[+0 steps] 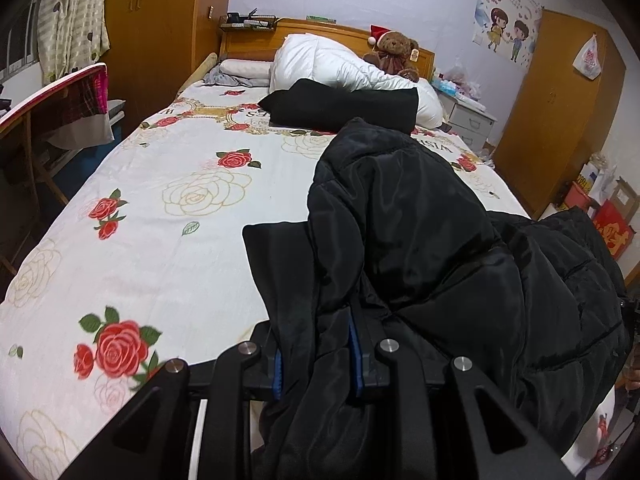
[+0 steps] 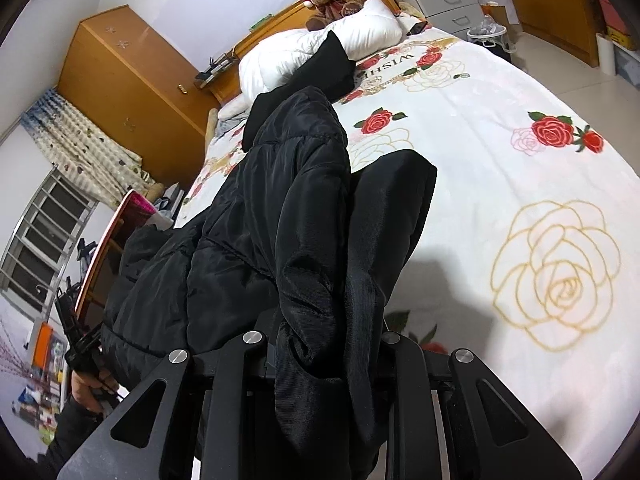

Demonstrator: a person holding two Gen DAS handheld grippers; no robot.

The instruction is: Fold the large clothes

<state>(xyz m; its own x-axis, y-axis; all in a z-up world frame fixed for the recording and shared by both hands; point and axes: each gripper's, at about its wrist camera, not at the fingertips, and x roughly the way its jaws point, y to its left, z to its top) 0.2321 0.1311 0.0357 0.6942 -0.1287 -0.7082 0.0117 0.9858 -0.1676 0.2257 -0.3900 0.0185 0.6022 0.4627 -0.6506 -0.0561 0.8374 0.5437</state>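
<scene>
Left gripper (image 1: 318,354): the two fingers stand narrowly apart with a fold of the black padded jacket (image 1: 420,220) pinched between their blue pads (image 1: 354,350). The cloth bunches over the pads and hangs down past them on the near side.

Right gripper (image 2: 324,354): the fingers are likewise nearly closed on the same jacket; thick black fabric fills the gap and hides the pads, so the contact itself is covered by cloth. A ribbed edge of the jacket rises just right of the pinched fold.

Jacket: gathered between the two grippers, one end held in each, its bulk raised off the bed (image 1: 160,240) near the foot end and sagging in loose quilted folds. In the left wrist view it slopes away to the right; in the right wrist view it slopes away to the left, where the person's other hand (image 2: 90,390) grips the handle of the left gripper.

Bed: covered by a white sheet printed with red and gold roses. Farther up lies a folded black garment (image 1: 344,106), just in front of a white duvet (image 1: 332,62). A brown teddy bear (image 1: 396,54) with a red hat sits against the wooden headboard (image 1: 256,40).

Surroundings: wooden wardrobes (image 1: 160,28) on both sides, a curtain (image 1: 74,16) at the window, a grey drawer unit (image 2: 452,6) beside the bed.
</scene>
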